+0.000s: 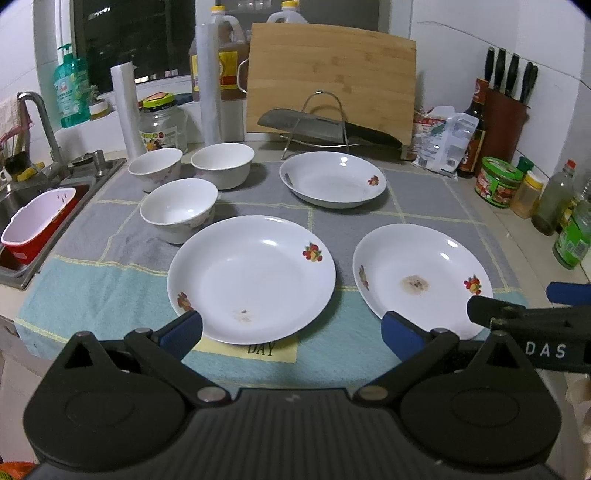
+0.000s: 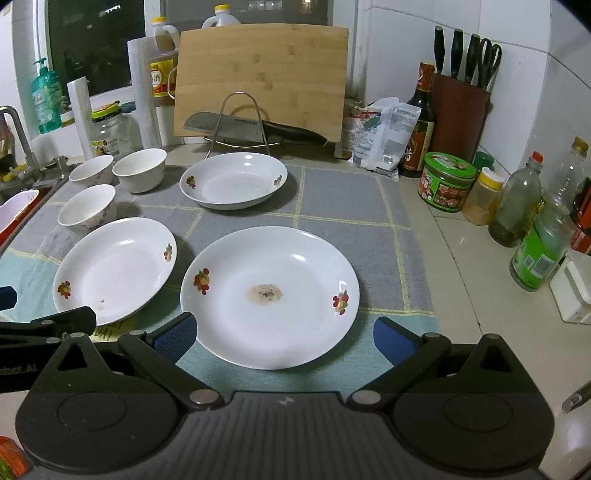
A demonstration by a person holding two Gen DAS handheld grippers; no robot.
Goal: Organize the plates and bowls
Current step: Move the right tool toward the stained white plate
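Ahead of right gripper [image 2: 282,336], stained plate [image 2: 269,295] lying between wide-open, empty fingers; left gripper [image 1: 291,332] likewise gaping before second plate [image 1: 251,277]. You're facing glazed, slippery, breakable ware, so be pinching near rim.

A home kitchen: sink [image 1: 22,206], knife block [image 2: 461,118], cutting board [image 2: 262,77], sauce bottles.

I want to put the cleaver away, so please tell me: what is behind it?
Behind the cleaver on its wire rack stands a wooden board. Two jugs' tops show above the board; the rest is hidden.
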